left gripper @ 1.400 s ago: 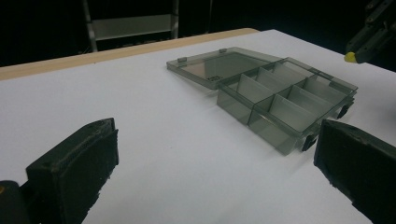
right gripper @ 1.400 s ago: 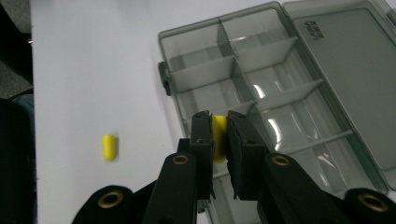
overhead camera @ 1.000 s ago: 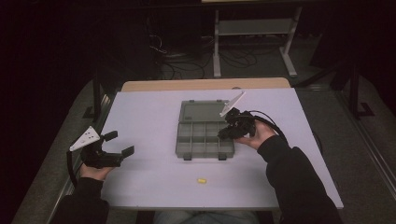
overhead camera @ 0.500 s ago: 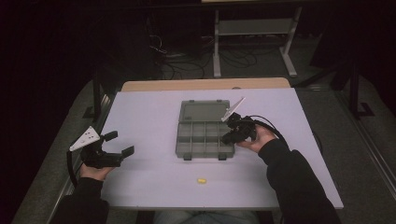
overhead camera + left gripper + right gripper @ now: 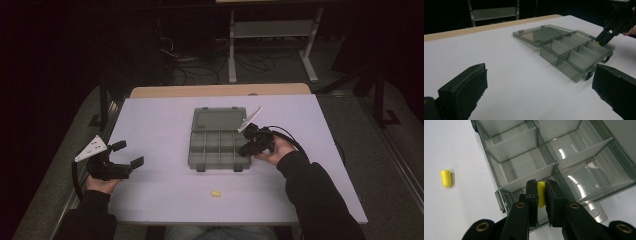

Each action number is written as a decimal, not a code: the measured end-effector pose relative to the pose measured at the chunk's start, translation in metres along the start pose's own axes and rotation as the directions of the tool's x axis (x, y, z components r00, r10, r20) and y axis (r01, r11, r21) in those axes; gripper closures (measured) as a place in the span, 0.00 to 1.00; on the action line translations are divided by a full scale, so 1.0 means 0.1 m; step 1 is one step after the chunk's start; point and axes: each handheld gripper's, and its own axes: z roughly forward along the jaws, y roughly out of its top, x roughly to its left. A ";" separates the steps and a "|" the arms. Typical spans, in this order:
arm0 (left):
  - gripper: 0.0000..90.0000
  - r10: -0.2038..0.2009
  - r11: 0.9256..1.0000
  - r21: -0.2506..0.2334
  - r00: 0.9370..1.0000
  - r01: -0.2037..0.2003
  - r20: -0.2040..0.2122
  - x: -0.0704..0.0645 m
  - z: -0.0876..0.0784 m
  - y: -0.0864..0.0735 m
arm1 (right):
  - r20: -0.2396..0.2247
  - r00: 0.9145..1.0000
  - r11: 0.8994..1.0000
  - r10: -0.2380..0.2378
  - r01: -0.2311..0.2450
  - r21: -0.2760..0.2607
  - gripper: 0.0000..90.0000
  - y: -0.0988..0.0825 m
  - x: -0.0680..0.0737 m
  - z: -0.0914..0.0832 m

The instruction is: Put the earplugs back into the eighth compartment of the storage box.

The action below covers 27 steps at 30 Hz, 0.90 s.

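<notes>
Over organizer box corner | right gripper clamps yellow earplug | plug's long axis runs along jaws

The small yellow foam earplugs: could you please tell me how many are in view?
2: one yellow earplug clamped in the right gripper over the organiser box; another loose on the white table.

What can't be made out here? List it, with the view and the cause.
- Yellow piece in right gripper, right gripper view: sides covered by the jaws.
- Loose yellow piece, high view: too small for shape.
- Organizer box, left gripper view: near corner behind a jaw.
</notes>
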 end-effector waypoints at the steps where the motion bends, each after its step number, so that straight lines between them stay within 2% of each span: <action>1: 0.00 0.000 1.000 0.000 1.000 0.000 0.000 0.00 0.00 0.00 | 0.000 1.000 1.000 0.000 0.000 0.003 0.85 0.00 0.00 0.01; 2: 0.00 0.000 1.000 0.000 1.000 0.000 0.000 0.00 0.00 0.00 | 0.000 1.000 1.000 0.000 0.000 0.003 0.85 0.00 0.00 0.01; 3: 0.00 0.000 1.000 0.000 1.000 0.000 0.000 0.00 0.00 0.00 | 0.003 1.000 1.000 0.004 -0.004 0.002 0.78 -0.01 0.00 0.01; 5: 0.00 0.000 1.000 0.000 1.000 0.000 0.000 0.00 0.00 0.00 | 0.004 1.000 1.000 0.005 -0.005 -0.004 0.75 -0.01 0.01 0.00; 6: 0.00 0.000 1.000 0.000 1.000 0.000 0.000 0.00 0.00 0.00 | 0.006 1.000 1.000 0.003 -0.003 -0.016 0.69 0.00 0.01 -0.03; 9: 0.00 0.001 1.000 0.000 1.000 -0.001 -0.001 0.00 0.00 0.00 | 0.004 1.000 0.999 0.002 -0.002 -0.039 0.59 0.00 0.03 -0.08; 10: 0.00 0.000 1.000 0.000 1.000 0.000 0.000 0.00 0.00 0.00 | 0.004 1.000 0.999 0.002 -0.002 -0.039 0.59 0.00 0.03 -0.08; 11: 0.00 0.000 1.000 0.000 1.000 0.000 0.000 0.00 0.00 0.00 | 0.004 1.000 0.999 0.000 0.000 -0.047 0.55 0.00 0.05 -0.11; 12: 0.00 0.000 1.000 0.000 1.000 0.000 -0.001 0.00 0.00 0.00 | 0.002 1.000 0.998 -0.003 0.004 -0.060 0.45 0.00 0.06 -0.14; 13: 0.00 0.000 1.000 0.000 1.000 0.000 -0.001 0.00 0.00 0.00 | 0.002 1.000 0.998 -0.003 0.004 -0.060 0.45 0.00 0.06 -0.14; 16: 0.00 0.000 1.000 0.001 1.000 0.000 -0.001 0.00 0.00 0.00 | -0.001 1.000 0.997 -0.008 0.008 -0.075 0.32 0.01 0.11 -0.20; 20: 0.00 -0.001 1.000 0.000 1.000 0.001 -0.002 0.00 0.00 0.00 | 0.021 0.999 0.995 -0.026 0.028 -0.097 0.16 0.02 0.17 -0.24; 23: 0.00 -0.001 1.000 0.001 1.000 0.001 -0.002 0.00 0.00 0.00 | 0.021 0.999 0.993 -0.034 0.036 -0.108 0.12 0.05 0.23 -0.28; 25: 0.00 0.000 1.000 0.001 1.000 0.000 -0.002 0.00 0.00 0.00 | 0.035 0.998 0.993 -0.046 0.049 -0.107 0.04 0.07 0.28 -0.30; 26: 0.00 0.000 1.000 0.001 1.000 0.000 -0.002 0.00 0.00 0.00 | 0.031 0.998 0.992 -0.060 0.063 -0.106 0.00 0.08 0.31 -0.30; 27: 0.00 -0.001 1.000 0.001 1.000 0.001 -0.001 0.00 0.00 0.00 | 0.027 0.996 0.990 -0.081 0.084 -0.110 0.00 0.10 0.37 -0.32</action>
